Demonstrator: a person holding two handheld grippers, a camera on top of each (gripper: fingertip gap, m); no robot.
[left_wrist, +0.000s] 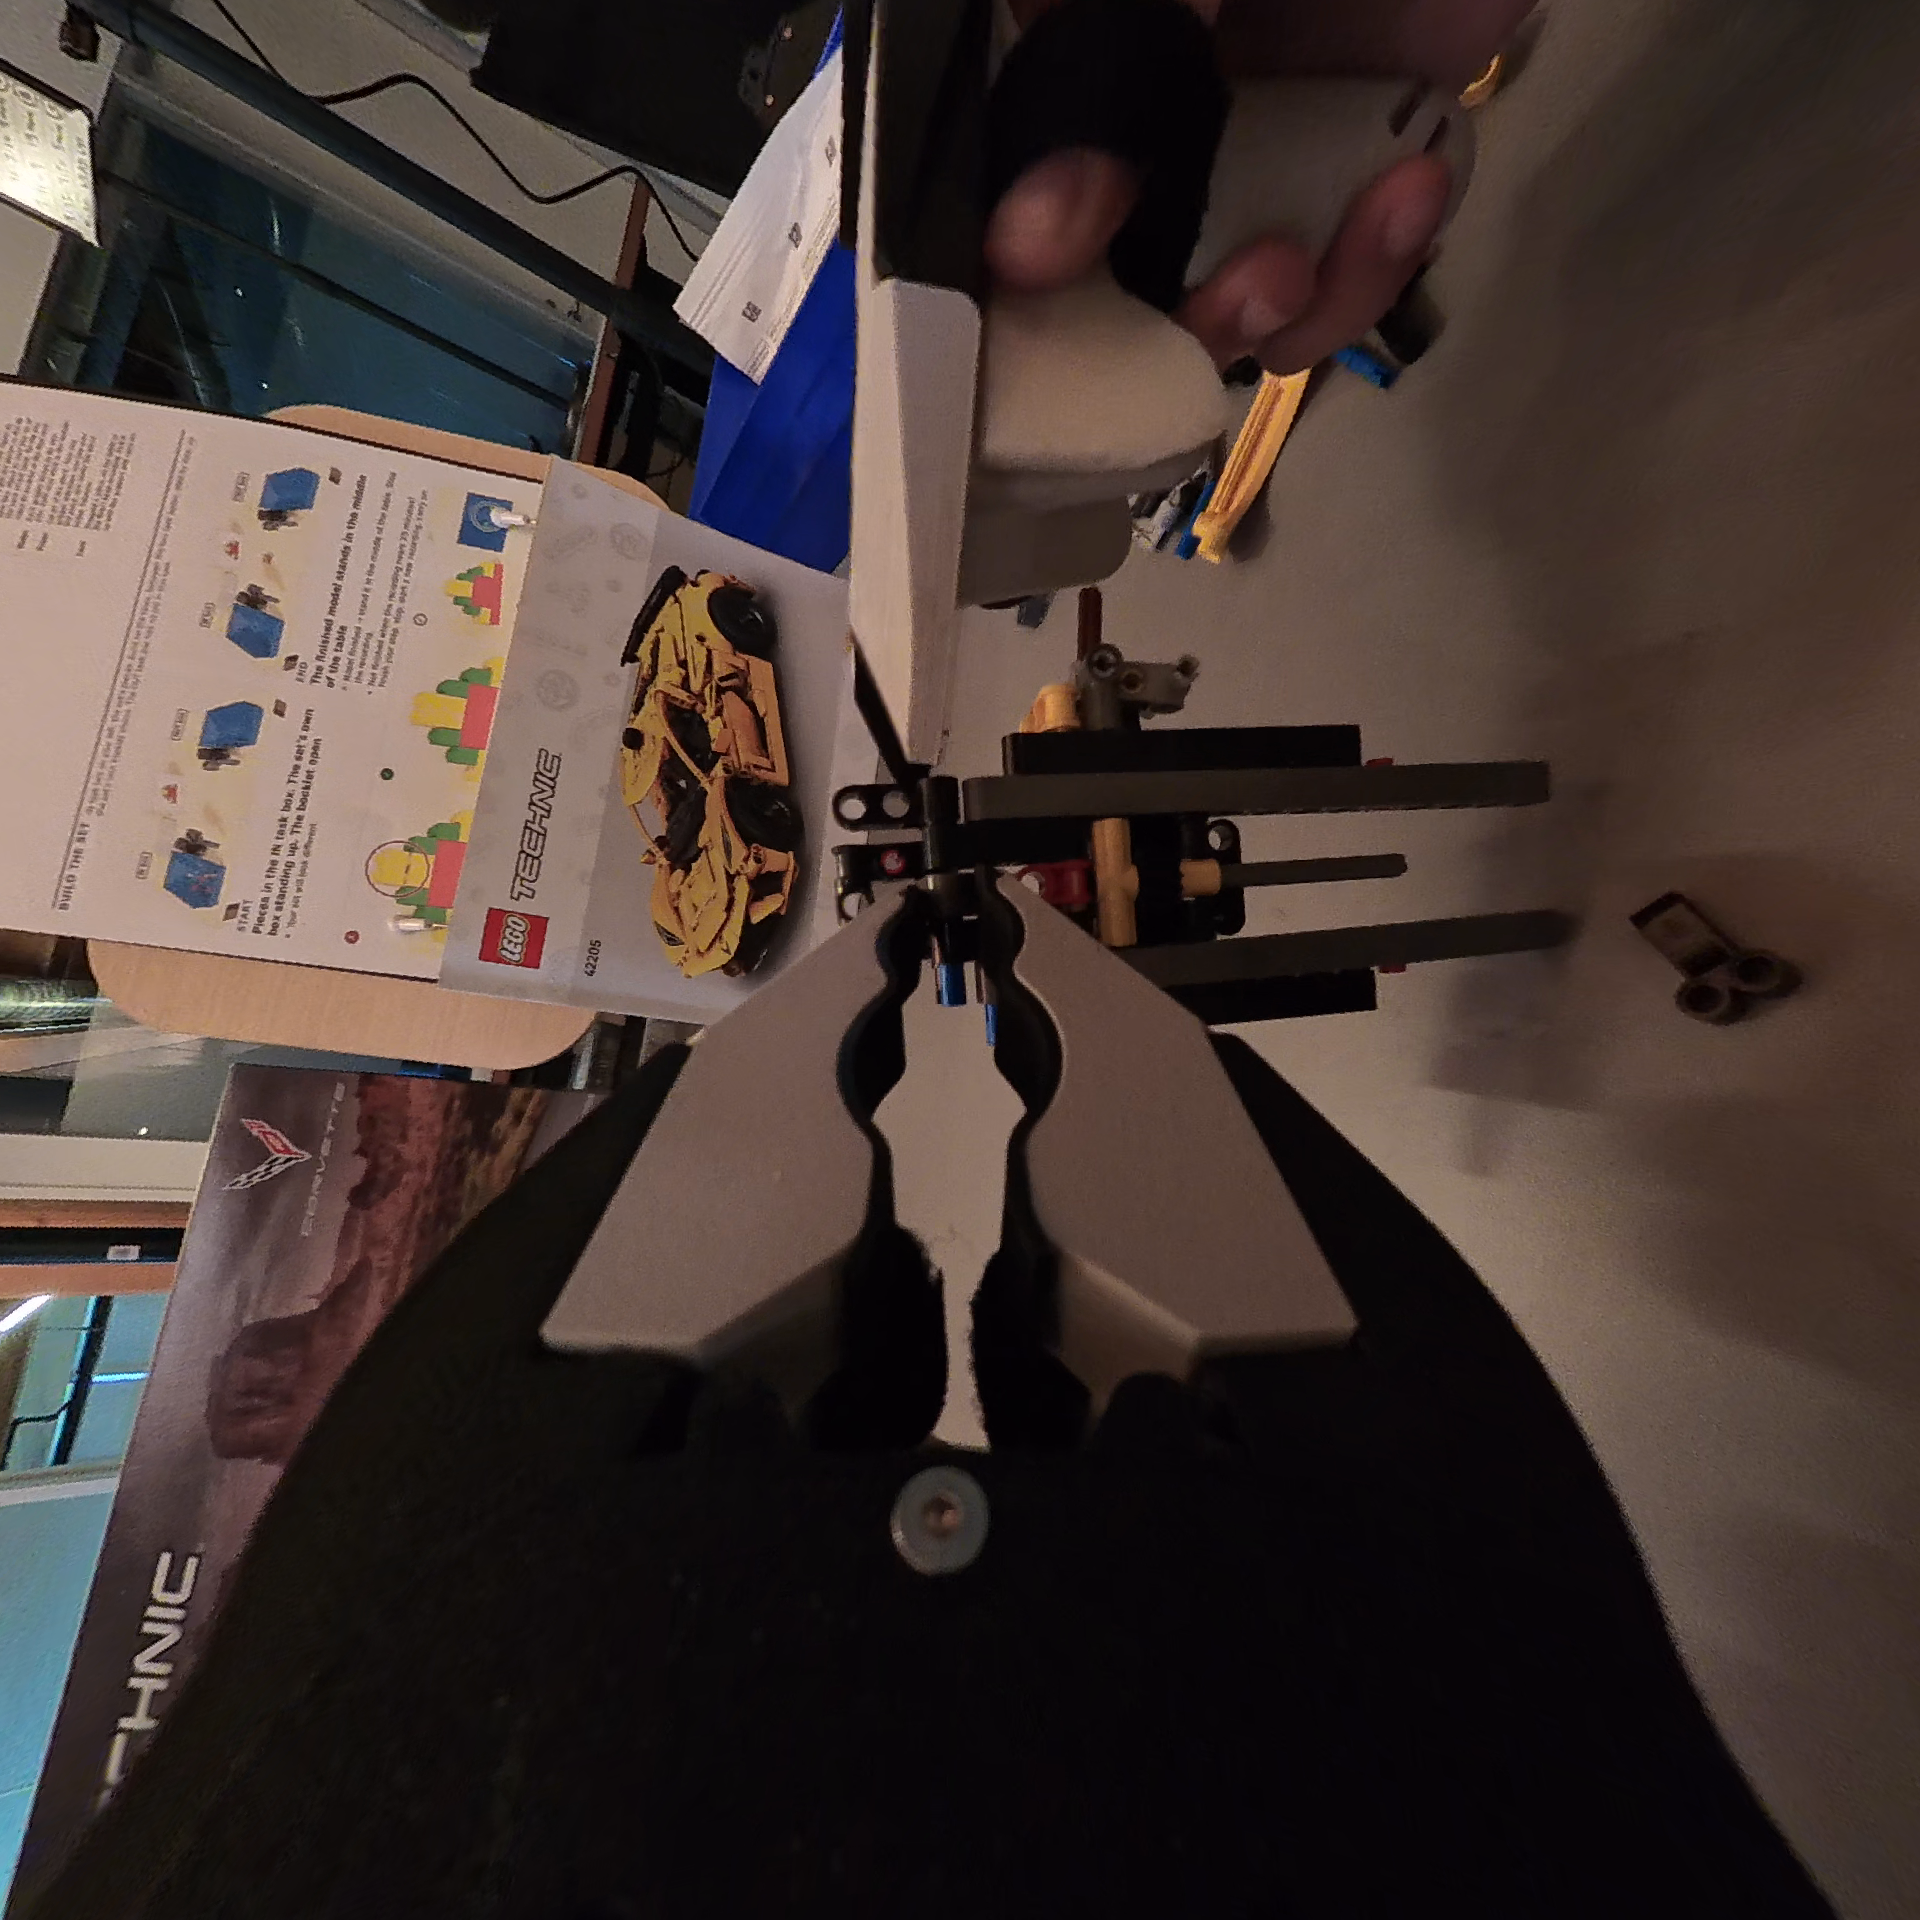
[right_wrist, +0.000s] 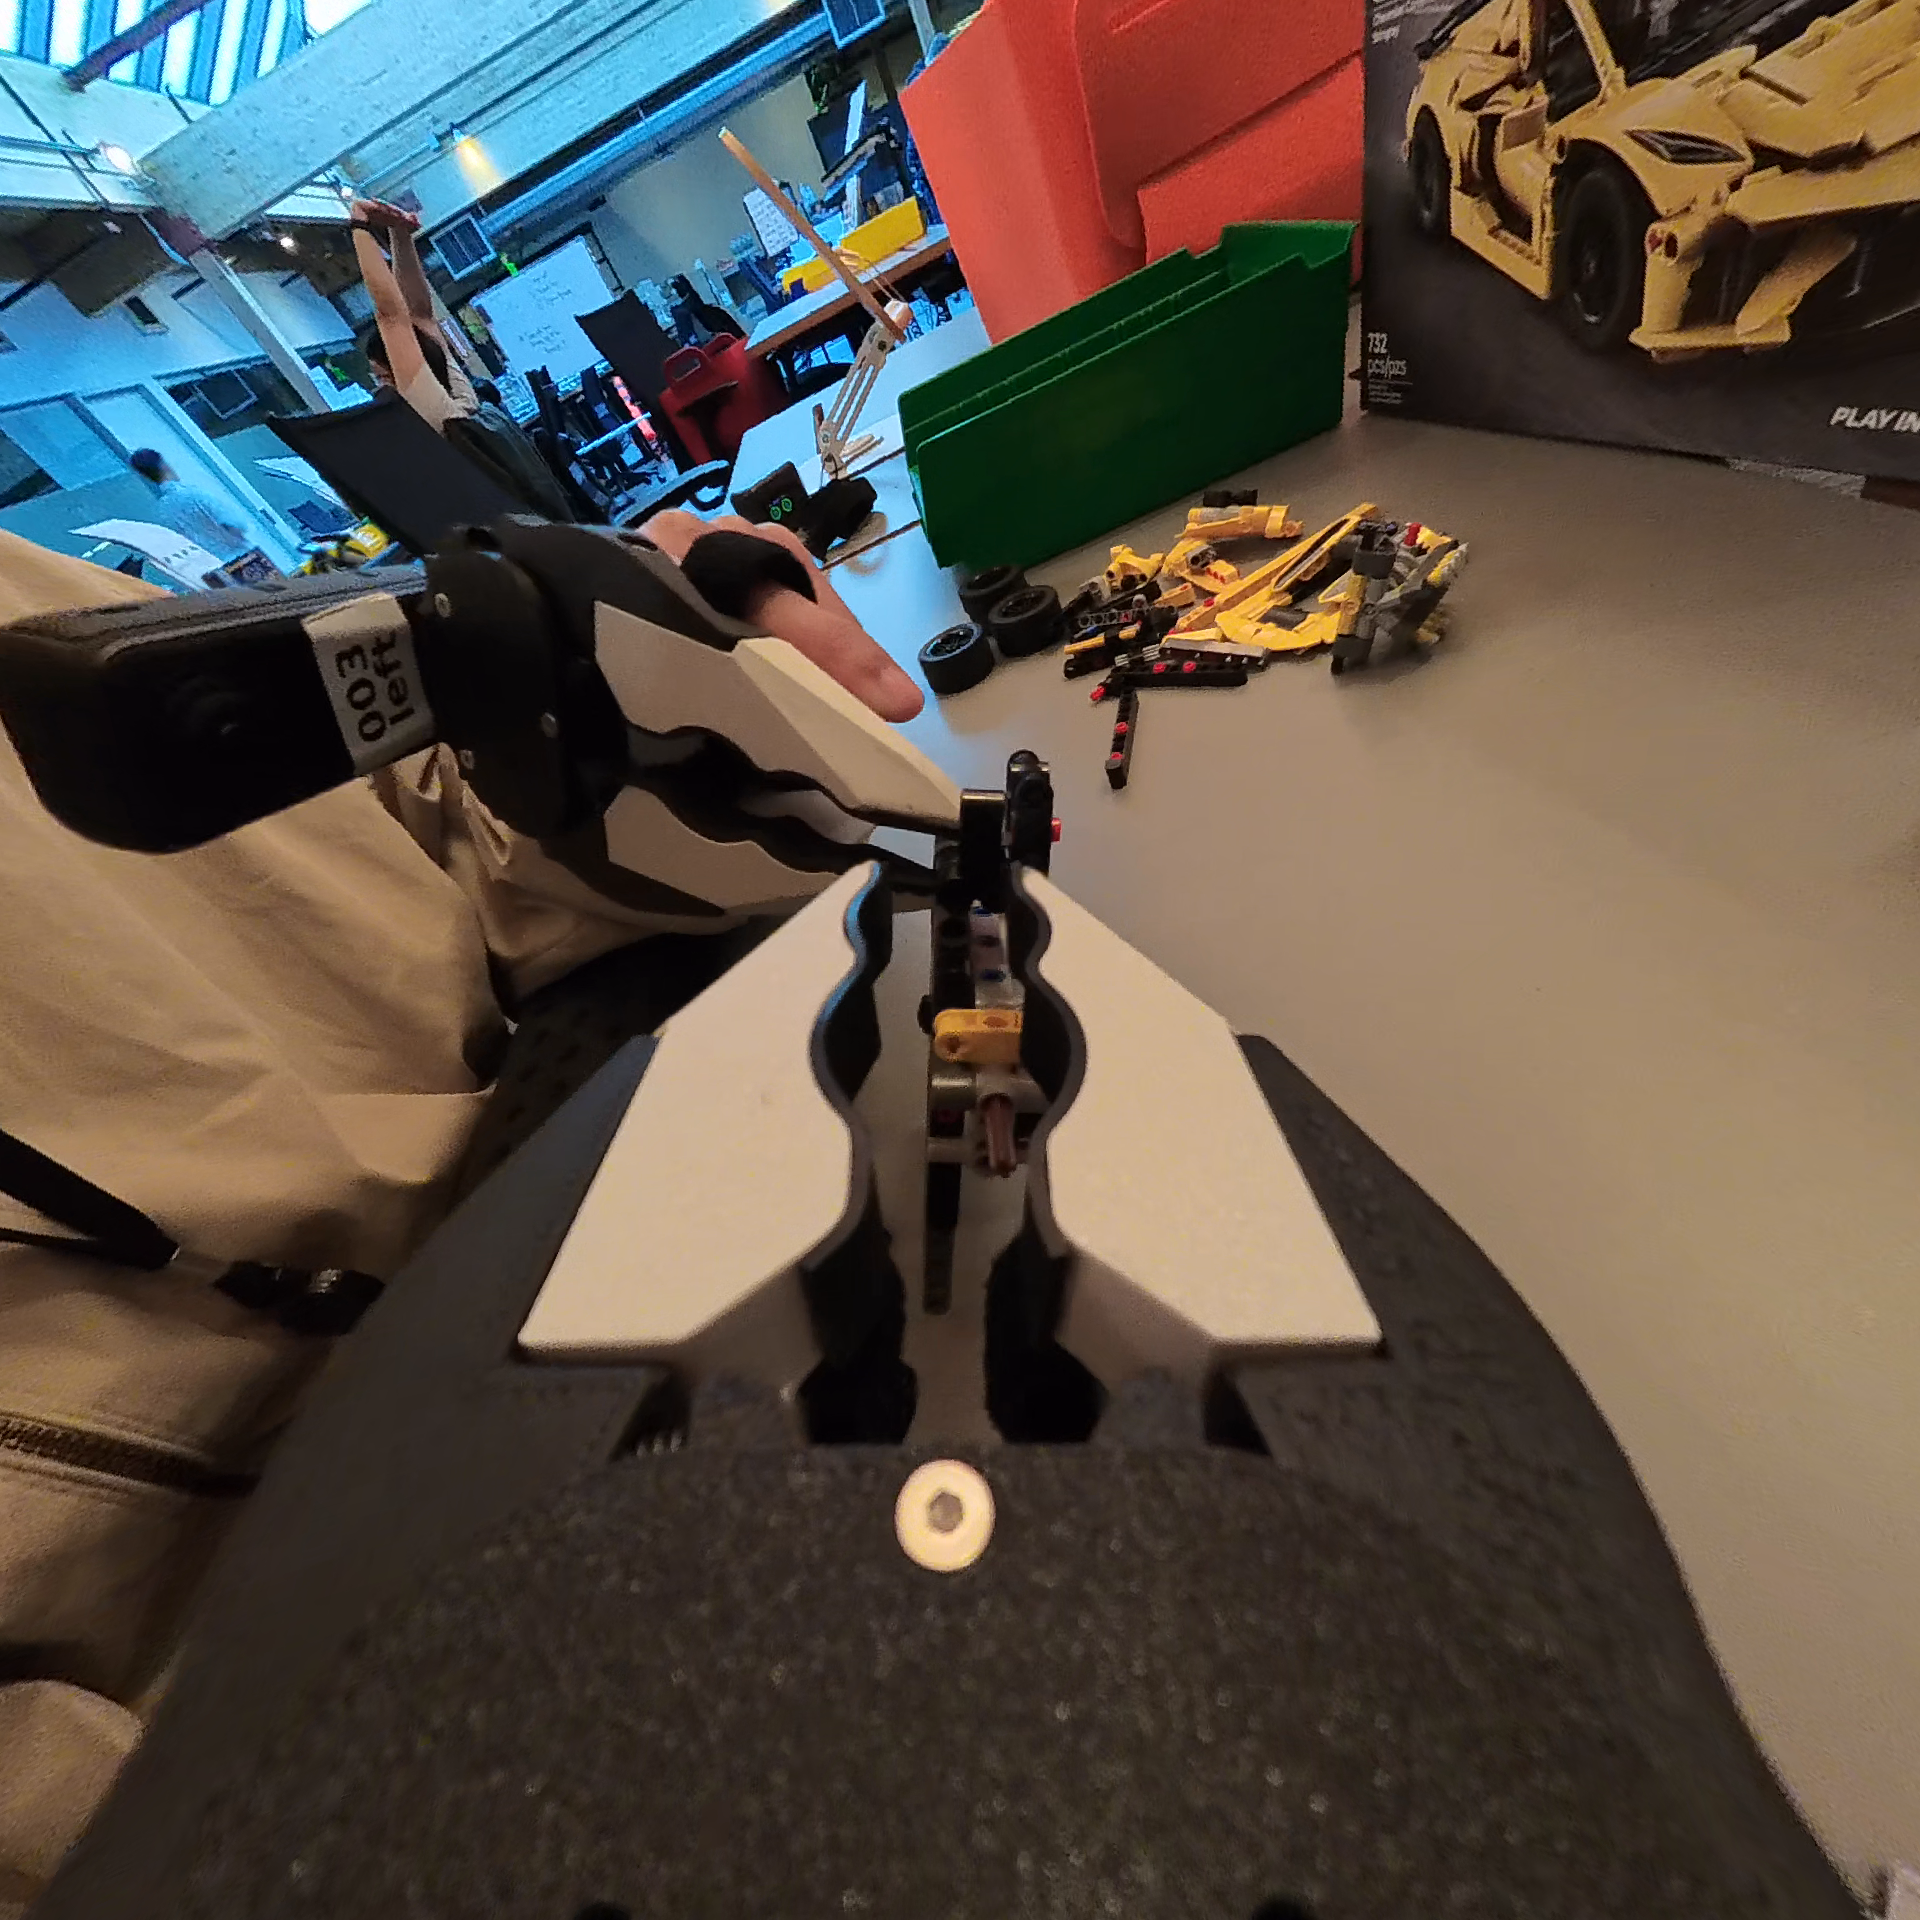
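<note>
A small assembly of black beams, yellow connectors and grey axles (left_wrist: 1195, 852) is held above the grey table (right_wrist: 1558, 935). My right gripper (right_wrist: 948, 878) is shut on this assembly (right_wrist: 977, 1049), which lies lengthwise between its fingers. My left gripper (left_wrist: 956, 904) is shut on a small black piece with blue pins (left_wrist: 951, 956) at the assembly's end. In the right wrist view the left gripper's fingers (right_wrist: 790, 717) come in from the left and meet the black piece (right_wrist: 1003, 816). In the left wrist view the right gripper's fingers (left_wrist: 914, 520) come down from the top, with a gloved hand behind them.
A loose grey connector (left_wrist: 1714, 966) lies on the table. A pile of yellow and black parts (right_wrist: 1268, 603) and black wheels (right_wrist: 987, 623) lies farther back, by a green bin (right_wrist: 1132, 405) and the set's box (right_wrist: 1642, 229). An instruction booklet (left_wrist: 665, 790) stands propped up. Both grippers' tips are close together, under 4 cm apart.
</note>
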